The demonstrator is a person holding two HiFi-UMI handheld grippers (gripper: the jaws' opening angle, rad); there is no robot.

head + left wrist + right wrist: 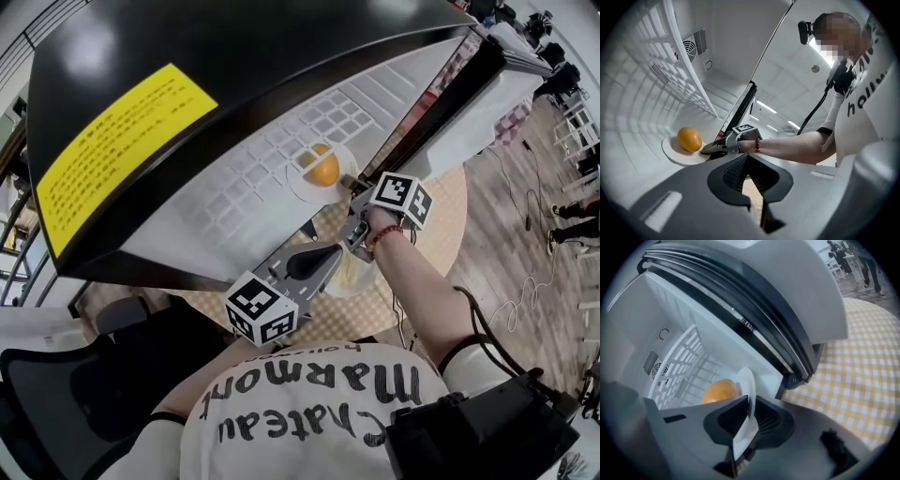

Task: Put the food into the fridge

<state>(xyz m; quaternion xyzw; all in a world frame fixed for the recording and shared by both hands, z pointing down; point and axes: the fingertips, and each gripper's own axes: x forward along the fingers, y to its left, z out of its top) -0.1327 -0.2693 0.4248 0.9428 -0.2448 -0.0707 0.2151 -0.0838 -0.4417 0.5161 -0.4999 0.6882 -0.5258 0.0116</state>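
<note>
An orange point(323, 169) point(689, 139) point(721, 391) lies on a small white plate point(298, 185) point(675, 153) point(746, 380) inside the open white fridge point(253, 202) point(670, 310). The plate sits on the fridge floor near the front. My right gripper point(351, 186) point(706, 149) point(746, 423) reaches into the opening and is shut on the plate's near rim. My left gripper point(317, 262) point(757, 190) hangs level in front of the fridge, below the right one. Its jaws stand almost together with nothing between them.
The fridge has a black top with a yellow label point(112, 155) and a wire shelf point(679, 70) point(689, 357) above the plate. Its door point(469, 80) point(787, 291) stands open at the right. A yellow checked tablecloth point(448, 220) point(862, 362) covers the table underneath.
</note>
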